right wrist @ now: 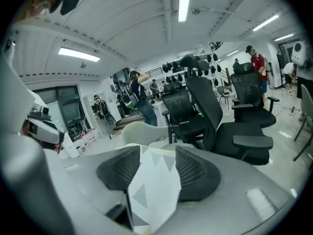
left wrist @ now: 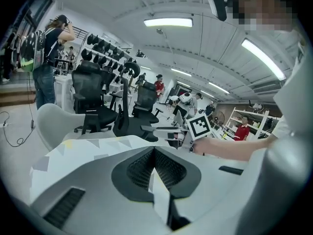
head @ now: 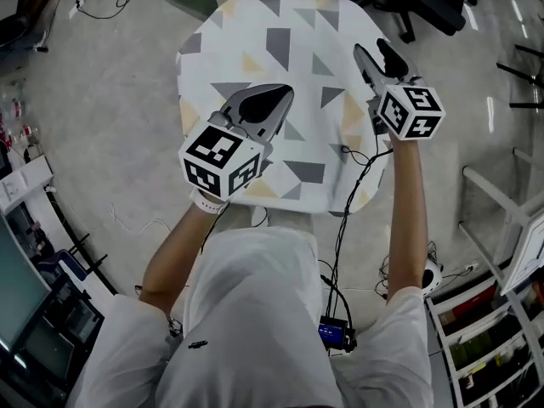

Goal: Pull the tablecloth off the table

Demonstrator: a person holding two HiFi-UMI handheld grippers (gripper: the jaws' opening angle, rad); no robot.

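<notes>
Head view: the patterned tablecloth (head: 280, 58) lies spread at 12 o'clock from the person and hides the counter beneath it. The left claw (head: 283, 93) sits over the cloth's 7 o'clock part, and the right claw (head: 376, 53) over its 3 o'clock edge.

Left gripper view: the left claw is clenched, grasping a thin sliver of the tablecloth.

Right gripper view: the right claw is released, its jaws wide apart with a raised fold of cloth standing between them. Black office chairs (right wrist: 215, 116) stand at 1 o'clock.

My white short-sleeved shirt (head: 255, 313), grey left gripper (head: 283, 93) and right gripper (head: 378, 53) with black ribbed pads, black-and-white marker cubes (head: 219, 158), black cable (head: 356, 189) down to a blue box (head: 336, 332).
</notes>
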